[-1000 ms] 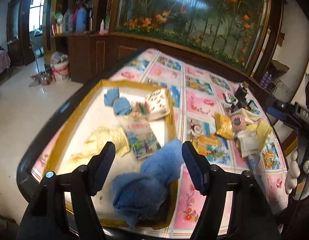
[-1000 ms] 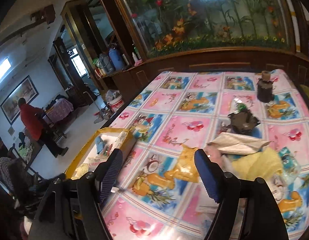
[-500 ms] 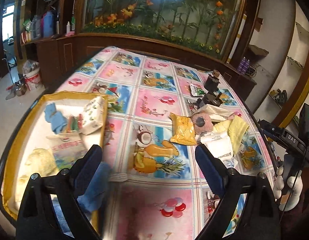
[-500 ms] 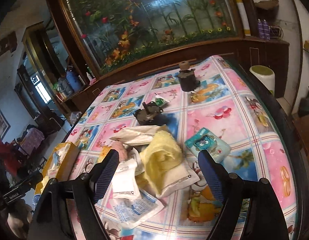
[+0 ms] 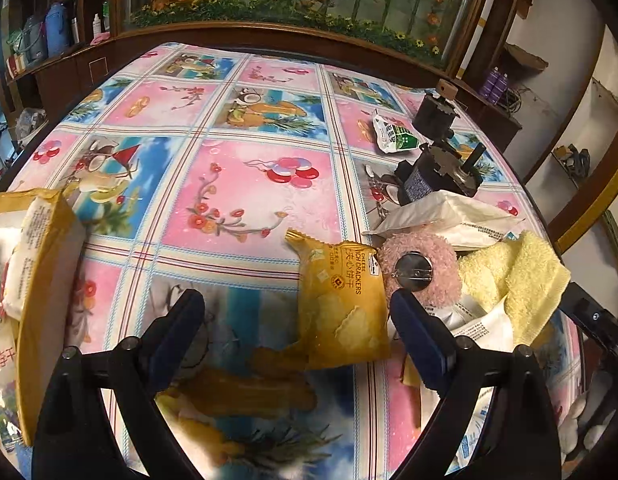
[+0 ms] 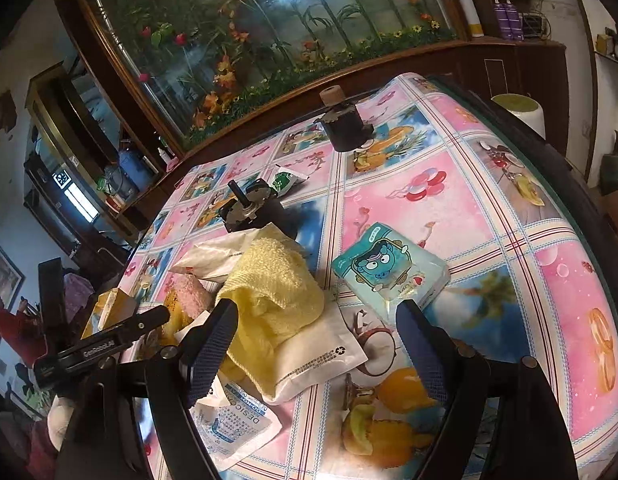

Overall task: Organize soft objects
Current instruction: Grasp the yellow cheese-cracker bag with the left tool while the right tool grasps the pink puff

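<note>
Across the room, far wall: a big framed panel of painted flowers and bamboo (image 6: 277, 28) behind dark wood cabinets.
Counter: the counter (image 5: 245, 184) wears a pink and blue cartoon-print cloth.
Tray: a yellow tray (image 5: 41, 280) sits at the counter's left edge, holding packets.
Yellow towel: the yellow towel (image 6: 277, 280) lies crumpled on top of white pouches (image 6: 321, 360) in the pile, near the counter's right side.
Cracker packet: a yellow cracker packet (image 5: 341, 304) lies flat, touching the pile's left side.
Pink plush: a round pink plush (image 5: 421, 268) with a metal disc rests between packet and towel.
Tissue pack: a blue tissue pack (image 6: 389, 268) lies just right of the towel.
Dark motors: two dark motors (image 5: 437, 172) stand behind the pile.
Left gripper: left gripper (image 5: 297, 344) fingers wide, holding nothing, above the cracker packet.
Right gripper: right gripper (image 6: 317, 348) fingers wide, holding nothing, at the towel's near edge.
</note>
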